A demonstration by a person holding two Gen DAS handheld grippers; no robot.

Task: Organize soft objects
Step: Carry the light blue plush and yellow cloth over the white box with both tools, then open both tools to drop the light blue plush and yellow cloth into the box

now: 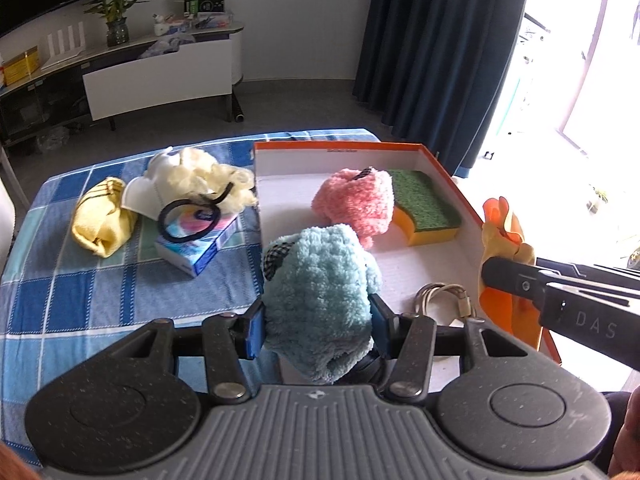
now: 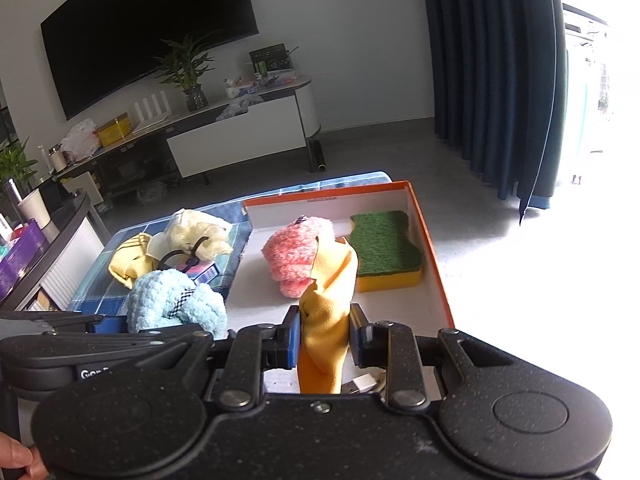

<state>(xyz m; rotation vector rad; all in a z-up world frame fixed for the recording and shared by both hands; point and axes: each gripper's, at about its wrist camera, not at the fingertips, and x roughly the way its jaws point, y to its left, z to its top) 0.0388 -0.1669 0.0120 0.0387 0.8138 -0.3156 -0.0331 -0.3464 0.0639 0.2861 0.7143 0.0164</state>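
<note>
Two grippers show, one in each hand. The left gripper (image 1: 318,326) squeezes one fluffy blue toy (image 1: 320,280) between its blue pads, so its jaws are partly closed on it. The right gripper (image 2: 326,338) pinches one thin orange cloth (image 2: 328,312), with its jaws nearly closed on the folds. The cloth sticks up past the fingers and looks smooth and floppy.

Ahead of both grippers sits one wide, flat box (image 1: 448,172) with orange edges and a white floor. Inside it, past the blue toy, lies one fuzzy pink toy (image 1: 356,204). Just right of the pink toy lies one sponge (image 1: 428,208), green and rough on top, yellow below, with a wavy side. One coiled white cable (image 1: 444,300) lies on the box floor close to the left gripper's right finger.

To the left of the box, on one blue checked tablecloth (image 1: 60,280), lie five things: one folded yellow towel (image 1: 100,216), one white cup shape (image 1: 140,200), one pale curly puff (image 1: 204,176), one black hair band (image 1: 188,220), and one small flat packet (image 1: 200,248) under the band.

The middle of the box floor is bare, between the toys and the near wall. The box's right wall stands just beside the orange cloth. The cloth-covered table has open room near its front left corner
</note>
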